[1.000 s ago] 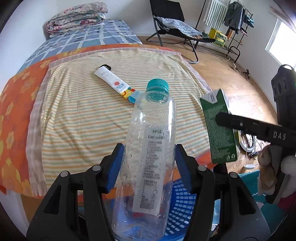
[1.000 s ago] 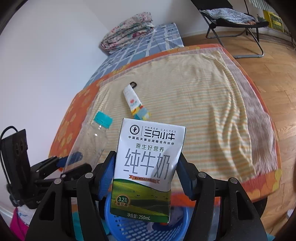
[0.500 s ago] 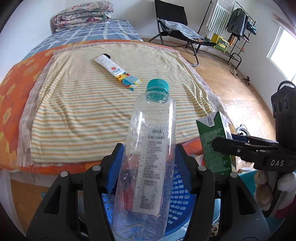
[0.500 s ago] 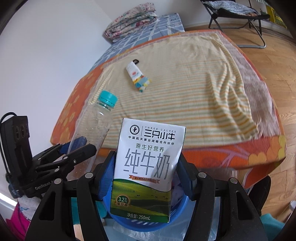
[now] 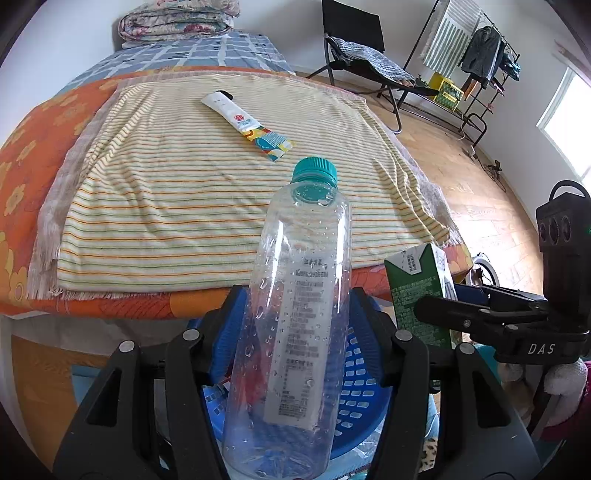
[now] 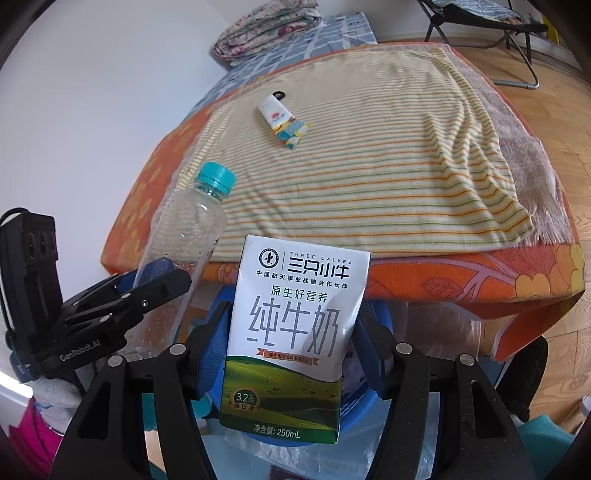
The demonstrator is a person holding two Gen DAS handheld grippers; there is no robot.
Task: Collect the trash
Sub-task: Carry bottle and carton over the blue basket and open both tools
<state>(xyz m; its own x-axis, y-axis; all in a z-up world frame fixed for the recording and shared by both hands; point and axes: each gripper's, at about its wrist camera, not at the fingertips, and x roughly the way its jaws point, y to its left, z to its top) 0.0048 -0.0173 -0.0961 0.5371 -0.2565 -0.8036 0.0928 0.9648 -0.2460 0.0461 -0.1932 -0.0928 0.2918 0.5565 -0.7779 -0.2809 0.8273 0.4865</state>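
The left claw (image 5: pixel 297 332) gripped a clear, empty plastic bottle with a teal cap (image 5: pixel 295 314) between its blue pads. The right claw (image 6: pixel 293 343) gripped a white-and-green 250 mL milk carton (image 6: pixel 295 332). Both were held above a blue perforated plastic basket (image 5: pixel 360 384) beside the bed. A white, colourfully patterned wrapper (image 5: pixel 245 125) lay on the bed's striped cloth (image 5: pixel 184 199).

Bed (image 5: pixel 33 177) with striped blanket (image 5: pixel 221 192); folded quilt (image 5: pixel 177 18) 11 o'clock, folding chair (image 5: pixel 354 44) 1 o'clock, clothes rack (image 5: pixel 480 55) beyond.
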